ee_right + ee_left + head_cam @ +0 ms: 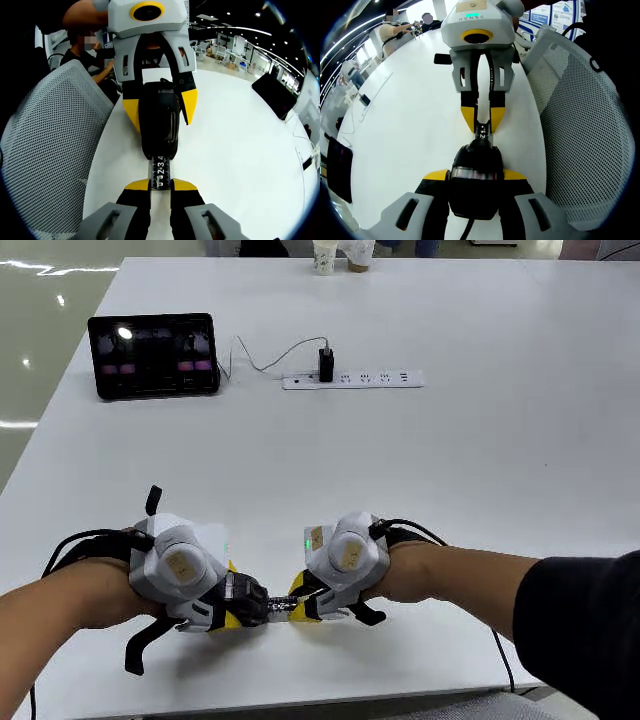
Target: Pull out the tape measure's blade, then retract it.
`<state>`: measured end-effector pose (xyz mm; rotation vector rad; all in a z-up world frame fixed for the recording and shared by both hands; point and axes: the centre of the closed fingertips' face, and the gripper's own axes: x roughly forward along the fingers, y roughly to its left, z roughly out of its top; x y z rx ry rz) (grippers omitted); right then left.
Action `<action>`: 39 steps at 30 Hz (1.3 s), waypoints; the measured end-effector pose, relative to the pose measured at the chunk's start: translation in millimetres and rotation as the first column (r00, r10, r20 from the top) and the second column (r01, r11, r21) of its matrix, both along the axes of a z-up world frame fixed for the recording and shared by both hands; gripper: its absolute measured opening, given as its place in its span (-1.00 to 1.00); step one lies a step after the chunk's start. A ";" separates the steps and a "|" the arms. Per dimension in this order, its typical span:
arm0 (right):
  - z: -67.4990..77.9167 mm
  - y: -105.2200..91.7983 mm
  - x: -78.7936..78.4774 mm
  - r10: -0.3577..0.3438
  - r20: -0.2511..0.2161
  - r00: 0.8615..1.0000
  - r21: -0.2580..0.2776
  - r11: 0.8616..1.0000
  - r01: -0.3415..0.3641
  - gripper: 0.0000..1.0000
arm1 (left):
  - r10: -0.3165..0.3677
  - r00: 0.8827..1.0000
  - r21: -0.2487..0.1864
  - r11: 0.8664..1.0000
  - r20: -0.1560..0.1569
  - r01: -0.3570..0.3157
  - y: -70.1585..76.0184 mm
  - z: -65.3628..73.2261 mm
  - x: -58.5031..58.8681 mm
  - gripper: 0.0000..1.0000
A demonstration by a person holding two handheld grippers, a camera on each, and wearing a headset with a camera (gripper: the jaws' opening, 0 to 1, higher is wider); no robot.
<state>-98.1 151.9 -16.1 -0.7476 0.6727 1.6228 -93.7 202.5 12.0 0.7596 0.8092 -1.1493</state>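
Tape measure [247, 600] progress looks slight. Its black case is clamped between the jaws of the left hand-held gripper [475, 176] at the near edge of the white table [400, 460], just in front of the person. The right hand-held gripper [160, 186] faces it nose to nose, with its yellow-tipped jaws closed almost fully on the end of the blade [160, 172], where the printed numbers 2, 3 and 4 show. Only a short stretch of blade lies bare between the case and the right jaws, so the two grippers sit close together. Judged from that, either the pull-out has barely begun or the blade is nearly back in; the pictures cannot settle which. If the former, the long draw and the whole retraction remain.
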 end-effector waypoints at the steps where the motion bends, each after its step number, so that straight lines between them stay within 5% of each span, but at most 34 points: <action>1: -0.2 -0.8 0.2 0.001 0.001 1.000 -0.001 1.000 -0.001 -0.79 | 0.000 1.000 0.000 1.000 0.000 0.000 0.0 -0.1 0.0 -0.36; 39: 1.2 -21.9 3.2 -0.009 -0.002 1.000 -0.023 1.000 0.009 -0.79 | 0.004 1.000 0.000 1.000 0.004 -0.004 0.0 0.0 -0.4 -0.36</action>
